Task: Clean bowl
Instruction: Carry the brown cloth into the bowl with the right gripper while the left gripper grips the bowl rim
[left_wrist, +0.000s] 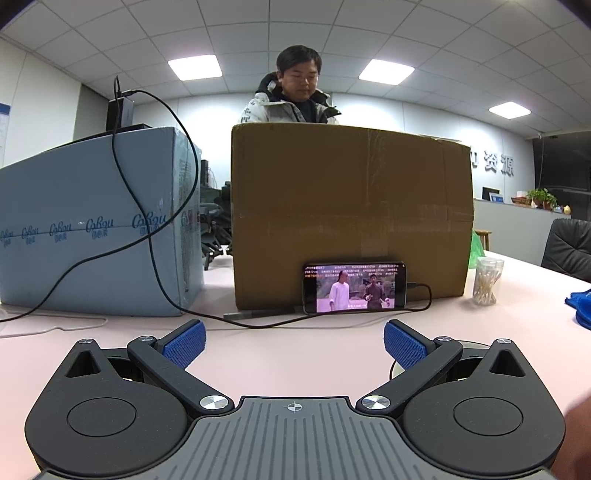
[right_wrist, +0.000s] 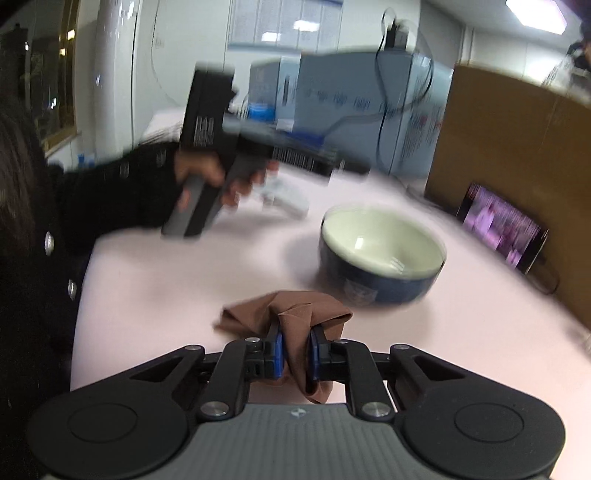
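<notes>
Right gripper (right_wrist: 294, 356) clamped on a brown cloth (right_wrist: 291, 314), pads mostly buried in folds. Beyond it, blurred, a bowl (right_wrist: 382, 254) on the pink tabletop (right_wrist: 184, 288), well inside its edges. Left gripper (left_wrist: 294, 341) spread wide, empty, facing a phone (left_wrist: 354, 288) propped against a cardboard box (left_wrist: 351, 206).

Repeated script brand reading roughly "CoRou" in blue along a band on the light-blue carton (left_wrist: 99, 221), large raised Chinese characters "资源" on the far wall (left_wrist: 498, 164), small unreadable caption lines across the phone screen (left_wrist: 354, 286), unreadable printed emblem on the bowl (right_wrist: 360, 293)
</notes>
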